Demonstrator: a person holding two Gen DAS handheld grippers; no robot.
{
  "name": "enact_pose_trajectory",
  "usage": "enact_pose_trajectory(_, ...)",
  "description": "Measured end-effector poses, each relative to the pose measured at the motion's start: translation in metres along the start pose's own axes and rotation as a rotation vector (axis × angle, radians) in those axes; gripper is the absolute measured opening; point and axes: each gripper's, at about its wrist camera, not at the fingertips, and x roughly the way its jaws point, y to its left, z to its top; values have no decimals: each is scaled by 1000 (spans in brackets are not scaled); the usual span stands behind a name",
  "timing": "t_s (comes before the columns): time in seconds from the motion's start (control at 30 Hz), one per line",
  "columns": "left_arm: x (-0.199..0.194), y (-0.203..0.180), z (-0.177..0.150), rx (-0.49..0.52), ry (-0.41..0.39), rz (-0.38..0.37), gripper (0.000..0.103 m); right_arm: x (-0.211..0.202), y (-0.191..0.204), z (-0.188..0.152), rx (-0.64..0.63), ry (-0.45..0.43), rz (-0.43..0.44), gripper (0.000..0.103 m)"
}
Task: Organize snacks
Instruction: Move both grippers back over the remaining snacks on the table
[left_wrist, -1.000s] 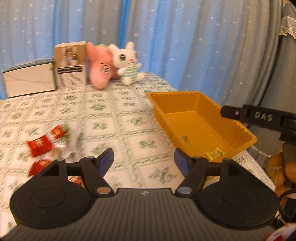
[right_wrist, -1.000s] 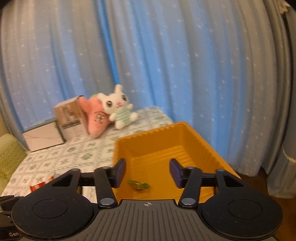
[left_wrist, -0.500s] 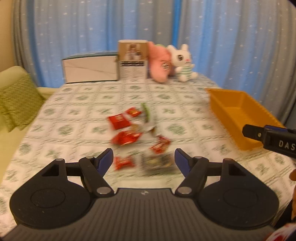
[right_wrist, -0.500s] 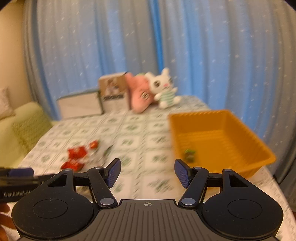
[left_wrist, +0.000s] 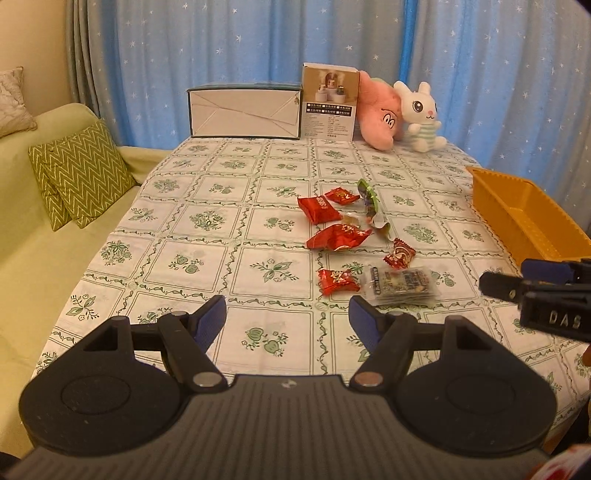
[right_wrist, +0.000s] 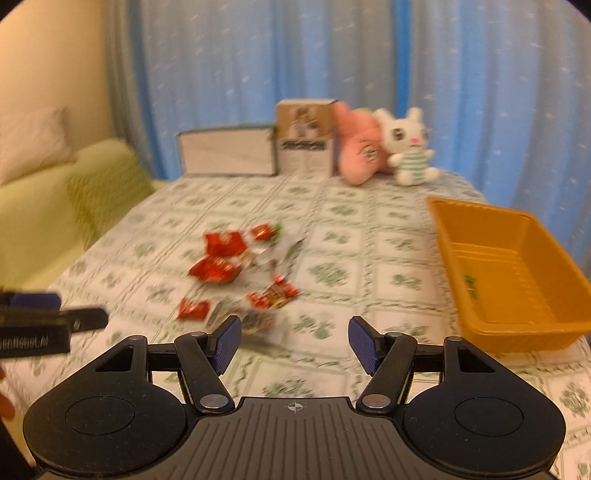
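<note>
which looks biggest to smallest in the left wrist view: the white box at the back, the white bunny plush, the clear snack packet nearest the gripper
1. white box
2. white bunny plush and clear snack packet: similar in apparent size, and the packet lies nearer the camera, so I won't rank them.

Right wrist view blurred; orange tray (left_wrist: 524, 218) cut off at the left view's edge

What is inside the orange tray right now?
In the right wrist view, the orange tray holds one small green-wrapped snack on its ribbed floor. The near wall hides the front strip of the floor, so anything lying there cannot be seen.
</note>
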Motion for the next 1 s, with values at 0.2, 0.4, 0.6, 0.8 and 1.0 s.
enact_pose_trajectory(0.2, 17, 3, 6, 21, 14, -34, 70, 22, 13, -2, -149, 52, 83, 64)
enact_pose_trajectory(0.4, 43, 1, 13, 126, 57, -79, 70, 55, 12, 5, -318, 99, 165, 64)
enact_pose_trajectory(0.6, 68, 9, 17, 167, 72, -100, 70, 86, 14, 7, -491, 122, 205, 64)
enact_pose_trajectory(0.8, 82, 15, 15, 137, 85, -125, 70, 113, 19, 9, -547, 157, 237, 64)
enact_pose_trajectory(1.0, 86, 14, 13, 131, 88, -136, 70, 126, 21, 11, -499, 204, 241, 64)
